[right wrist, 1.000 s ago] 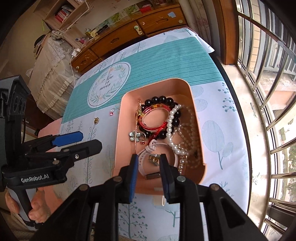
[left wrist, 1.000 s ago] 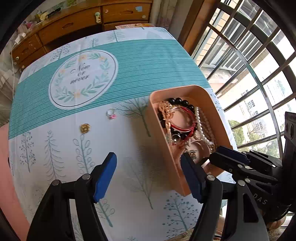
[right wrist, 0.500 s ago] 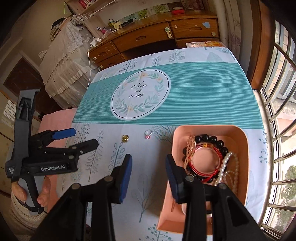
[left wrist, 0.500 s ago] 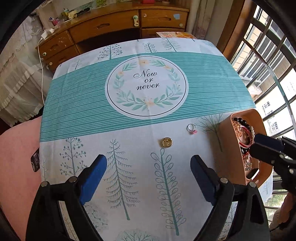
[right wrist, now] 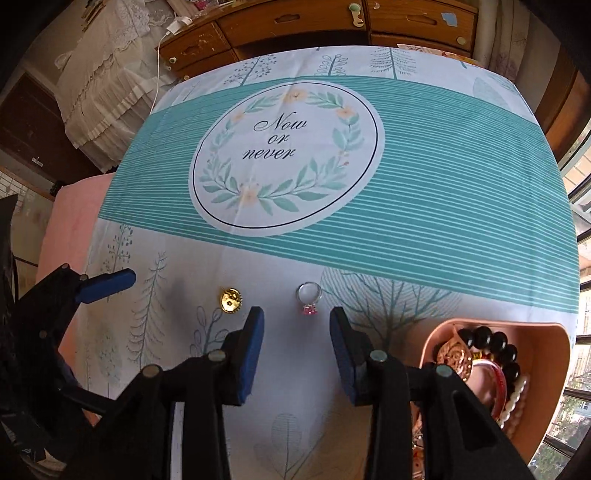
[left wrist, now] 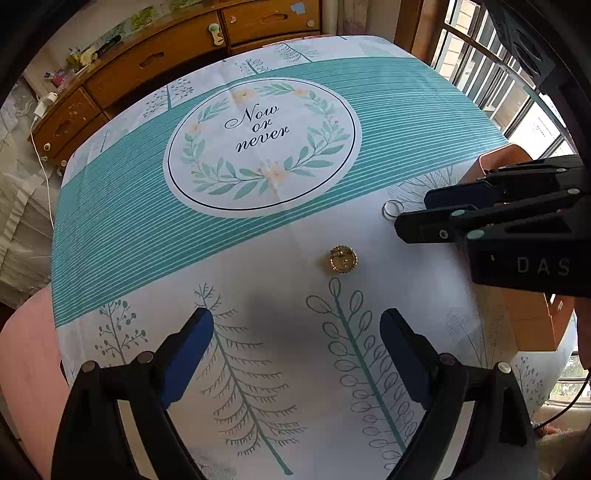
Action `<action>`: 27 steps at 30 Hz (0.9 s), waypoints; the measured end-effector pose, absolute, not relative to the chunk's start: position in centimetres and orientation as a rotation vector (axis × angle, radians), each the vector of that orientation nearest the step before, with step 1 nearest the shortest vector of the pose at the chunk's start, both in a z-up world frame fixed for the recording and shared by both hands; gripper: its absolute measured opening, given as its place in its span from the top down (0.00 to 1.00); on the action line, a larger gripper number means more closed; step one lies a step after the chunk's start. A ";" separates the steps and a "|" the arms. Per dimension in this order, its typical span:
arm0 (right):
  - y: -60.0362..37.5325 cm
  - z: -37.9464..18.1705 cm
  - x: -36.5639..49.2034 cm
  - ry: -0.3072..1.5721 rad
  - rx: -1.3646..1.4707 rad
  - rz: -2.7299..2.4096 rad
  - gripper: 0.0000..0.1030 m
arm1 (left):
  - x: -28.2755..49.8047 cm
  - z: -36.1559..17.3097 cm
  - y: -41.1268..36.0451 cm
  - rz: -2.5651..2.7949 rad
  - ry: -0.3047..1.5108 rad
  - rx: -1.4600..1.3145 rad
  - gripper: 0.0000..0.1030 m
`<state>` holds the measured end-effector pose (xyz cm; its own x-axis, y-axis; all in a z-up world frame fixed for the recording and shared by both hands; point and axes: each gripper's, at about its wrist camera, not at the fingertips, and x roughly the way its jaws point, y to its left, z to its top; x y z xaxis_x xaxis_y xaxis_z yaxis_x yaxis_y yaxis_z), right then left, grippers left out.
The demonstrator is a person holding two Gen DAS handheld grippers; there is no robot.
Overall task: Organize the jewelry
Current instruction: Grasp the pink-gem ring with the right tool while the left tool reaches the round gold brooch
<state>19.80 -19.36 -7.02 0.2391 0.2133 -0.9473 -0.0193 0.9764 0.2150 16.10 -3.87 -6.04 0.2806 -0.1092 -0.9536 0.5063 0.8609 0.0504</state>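
A round gold brooch point(left wrist: 343, 260) lies on the tablecloth; it also shows in the right wrist view point(right wrist: 231, 300). A silver ring with a pink stone point(right wrist: 308, 297) lies to its right; only its band point(left wrist: 391, 209) shows in the left wrist view. A pink tray point(right wrist: 554, 373) at the right holds several bracelets and bead strings. My left gripper point(left wrist: 297, 328) is open and empty, just short of the brooch. My right gripper point(right wrist: 296, 325) is open and empty, its fingers either side of the ring and just short of it.
The table carries a teal and white cloth with a "Now or never" wreath print point(left wrist: 260, 142). A wooden chest of drawers point(right wrist: 332, 22) stands beyond the far edge. A barred window point(left wrist: 491, 81) is at the right. A pink cloth point(right wrist: 70, 218) lies off the left edge.
Both grippers have swung left, away from the tray, and moved in over the loose pieces. The right gripper has opened wider and now frames the ring. The left gripper now faces the brooch.
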 end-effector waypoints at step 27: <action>-17.0 -8.0 20.9 1.365 -0.106 0.113 0.85 | 16.9 -7.4 -3.8 -0.417 1.252 0.371 0.12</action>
